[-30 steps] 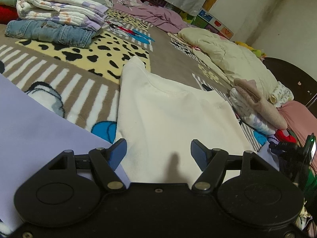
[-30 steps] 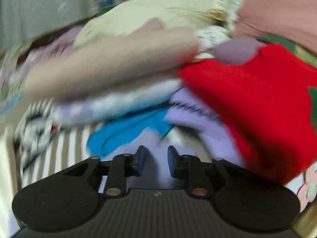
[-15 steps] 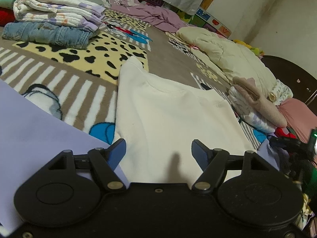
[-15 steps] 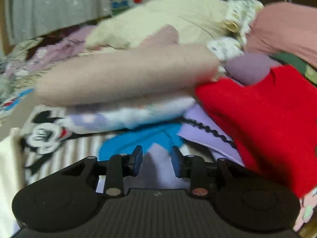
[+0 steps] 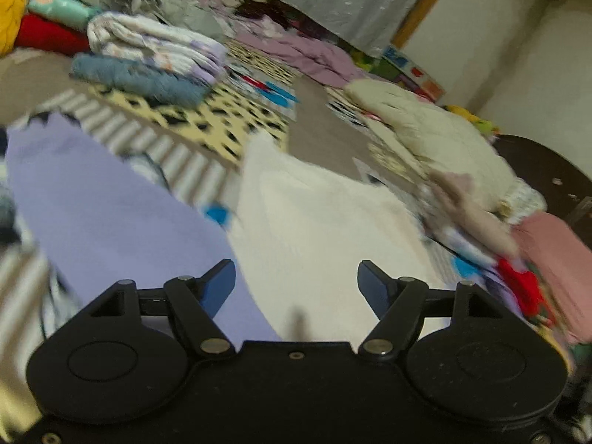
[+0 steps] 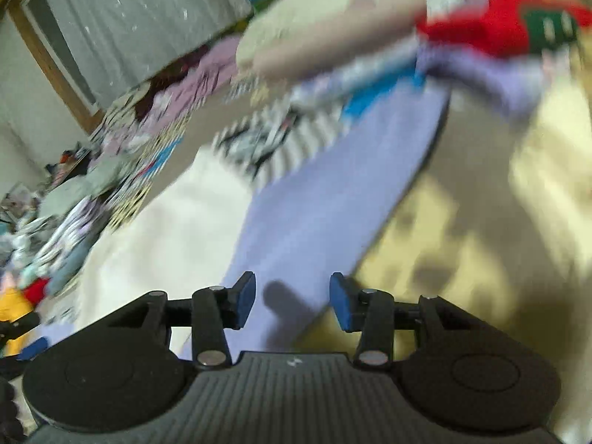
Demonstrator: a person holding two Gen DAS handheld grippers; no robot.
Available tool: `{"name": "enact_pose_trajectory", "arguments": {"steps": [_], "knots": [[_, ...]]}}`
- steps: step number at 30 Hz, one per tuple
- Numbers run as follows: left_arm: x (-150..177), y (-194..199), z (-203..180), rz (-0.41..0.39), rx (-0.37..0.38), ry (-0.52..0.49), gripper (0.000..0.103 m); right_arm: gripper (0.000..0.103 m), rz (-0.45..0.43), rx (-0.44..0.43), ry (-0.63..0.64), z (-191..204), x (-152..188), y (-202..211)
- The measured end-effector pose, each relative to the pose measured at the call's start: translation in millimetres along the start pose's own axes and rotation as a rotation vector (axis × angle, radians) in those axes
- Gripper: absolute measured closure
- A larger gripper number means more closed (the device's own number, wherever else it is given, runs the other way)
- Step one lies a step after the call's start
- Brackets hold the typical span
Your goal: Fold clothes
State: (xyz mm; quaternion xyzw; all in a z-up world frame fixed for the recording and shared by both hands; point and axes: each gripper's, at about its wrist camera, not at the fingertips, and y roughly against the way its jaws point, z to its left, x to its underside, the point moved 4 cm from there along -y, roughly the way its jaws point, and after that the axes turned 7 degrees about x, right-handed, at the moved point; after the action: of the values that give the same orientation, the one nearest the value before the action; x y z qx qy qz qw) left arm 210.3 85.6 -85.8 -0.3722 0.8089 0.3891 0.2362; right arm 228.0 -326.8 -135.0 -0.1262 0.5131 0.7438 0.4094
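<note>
Left wrist view: the left gripper point(image 5: 296, 281) has lifted and pulled back since half a second ago, so more of the lavender garment point(image 5: 111, 214) shows at near left; its jaws stay spread wide, holding nothing. The cream shirt point(image 5: 318, 222) lies flat on the patterned blanket point(image 5: 207, 122), smooth, its long axis running from near to far, neckline at the far end.

Right wrist view: the right gripper point(image 6: 292, 299) has swung left off the clothes pile point(image 6: 370, 37), and its jaws have parted, released. The lavender garment point(image 6: 333, 192) stretches from near centre to far right, beside the cream shirt point(image 6: 177, 229) at left. Everything is blurred.
</note>
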Motion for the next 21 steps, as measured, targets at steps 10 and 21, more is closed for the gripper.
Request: {"name": "enact_pose_trajectory", "arguments": {"steps": [10, 21], "knots": [[84, 19, -4, 0.13, 0.023, 0.305, 0.03, 0.05, 0.112, -0.144, -0.101, 13, 62, 36], [107, -8, -9, 0.037, 0.033, 0.421, 0.066, 0.05, 0.095, -0.226, -0.159, 17, 71, 25]]}}
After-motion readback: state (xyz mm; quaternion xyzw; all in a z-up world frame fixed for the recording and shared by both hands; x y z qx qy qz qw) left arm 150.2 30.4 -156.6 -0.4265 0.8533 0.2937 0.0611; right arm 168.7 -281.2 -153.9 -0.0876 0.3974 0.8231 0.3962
